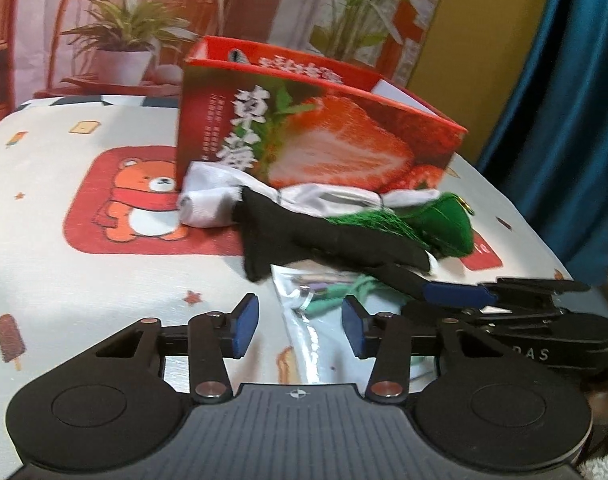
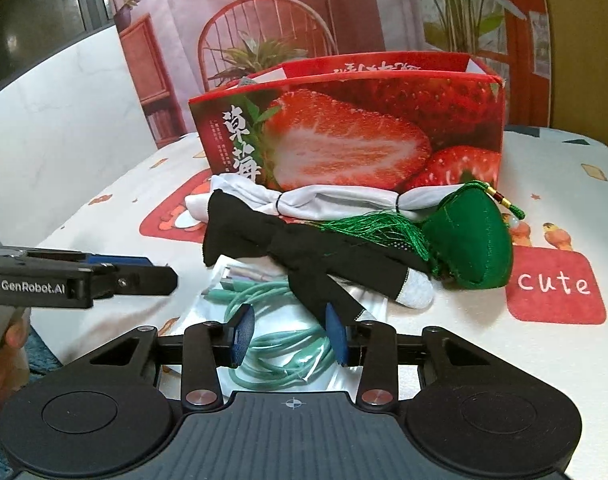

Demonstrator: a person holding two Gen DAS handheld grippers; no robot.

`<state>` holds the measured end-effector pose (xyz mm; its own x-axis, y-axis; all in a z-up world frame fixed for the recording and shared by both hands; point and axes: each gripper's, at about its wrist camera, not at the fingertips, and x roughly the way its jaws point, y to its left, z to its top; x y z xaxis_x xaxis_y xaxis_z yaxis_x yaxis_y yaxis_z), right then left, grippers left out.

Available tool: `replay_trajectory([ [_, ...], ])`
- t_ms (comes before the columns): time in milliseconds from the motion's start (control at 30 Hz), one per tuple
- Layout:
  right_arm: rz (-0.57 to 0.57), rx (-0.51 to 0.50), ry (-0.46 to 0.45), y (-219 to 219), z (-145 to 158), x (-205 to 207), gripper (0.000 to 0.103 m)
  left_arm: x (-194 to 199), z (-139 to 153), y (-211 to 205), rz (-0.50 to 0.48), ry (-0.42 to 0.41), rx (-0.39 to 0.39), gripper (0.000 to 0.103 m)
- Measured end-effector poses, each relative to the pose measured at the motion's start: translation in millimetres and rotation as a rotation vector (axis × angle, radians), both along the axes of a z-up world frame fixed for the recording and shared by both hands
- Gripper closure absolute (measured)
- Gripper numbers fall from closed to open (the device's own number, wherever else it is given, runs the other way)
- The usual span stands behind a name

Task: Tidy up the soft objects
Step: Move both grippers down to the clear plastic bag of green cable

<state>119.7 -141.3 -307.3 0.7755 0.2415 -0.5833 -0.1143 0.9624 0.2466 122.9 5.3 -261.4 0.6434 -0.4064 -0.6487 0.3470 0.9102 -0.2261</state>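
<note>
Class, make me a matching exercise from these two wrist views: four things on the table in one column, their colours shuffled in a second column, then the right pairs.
Things:
1. glove
2. pouch
3. coiled cable
4. box

Colours:
A. pale mint green
B. red with strawberries
C. black with grey fingertips
D. dark green with a tassel

Pairs: 1-C, 2-D, 3-A, 4-B

I'm looking at a home: cartoon-bear tablecloth (image 1: 104,208), blue curtain (image 1: 576,100), printed backdrop (image 2: 264,12) of chair and plants.
</note>
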Motion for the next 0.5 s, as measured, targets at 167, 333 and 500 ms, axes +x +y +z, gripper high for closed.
replay_trajectory([
  [167, 0.016, -0.003, 0.002, 3.0, -1.0, 0.9, 0.065, 0.2, -10.1, -8.7, -0.045, 0.031, 0.03, 0.055],
  [333, 0.02, -0.031, -0.008, 4.5, -1.6, 2.8, 0.065, 2.4, -18.0, -10.0, -0.052, 0.06, 0.039, 0.056],
  [500, -0.066, -0.049, 0.004, -6.7, -7.7, 14.7, 0.065, 3.5, -20.9, -10.7, -0.055, 0.064, 0.05, 0.056],
])
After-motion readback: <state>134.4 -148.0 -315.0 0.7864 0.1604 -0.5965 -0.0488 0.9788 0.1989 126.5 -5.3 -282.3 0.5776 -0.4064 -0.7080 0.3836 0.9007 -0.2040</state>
